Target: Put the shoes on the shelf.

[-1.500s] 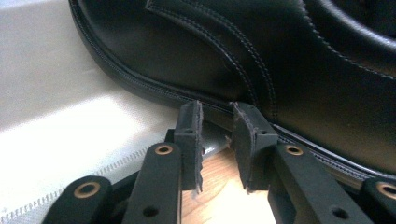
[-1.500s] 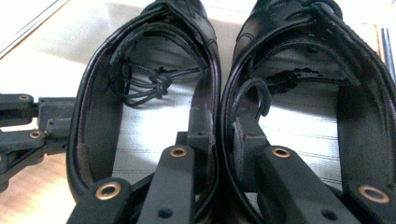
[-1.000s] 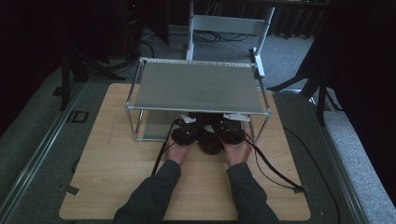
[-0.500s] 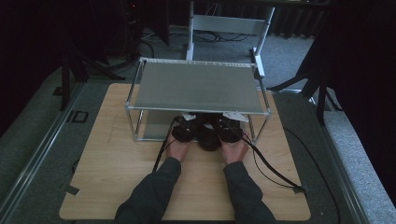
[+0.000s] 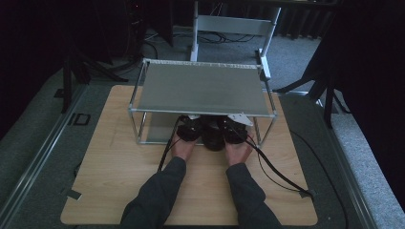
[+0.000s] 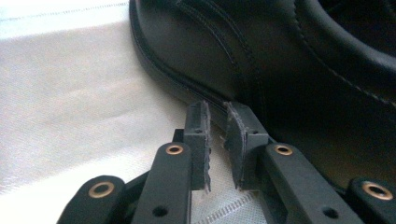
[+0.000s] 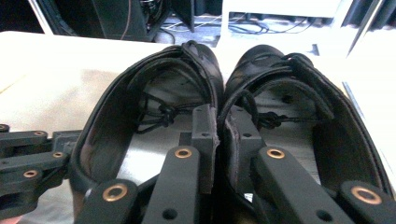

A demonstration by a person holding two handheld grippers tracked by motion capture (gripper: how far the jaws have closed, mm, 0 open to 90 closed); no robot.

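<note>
Shoes' (image 7: pixel 219 93) inner walls between right claw (image 7: pixel 219 140)

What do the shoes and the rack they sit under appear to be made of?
The black shoes look like smooth leather or an imitation of it: a soft sheen, stitched seams and a welt line along the sole in the left gripper view. The rack looks like metal: thin silvery tube legs and a flat grey matte shelf. The tabletop looks like pale wood or a laminate, with a faint grain.

You are working in a dark lab or studio: a wooden tabletop (image 5: pixel 119 191) on grey carpet (image 5: pixel 43 143), stands (image 5: pixel 67 81) and cables (image 5: pixel 157 47) around.
</note>
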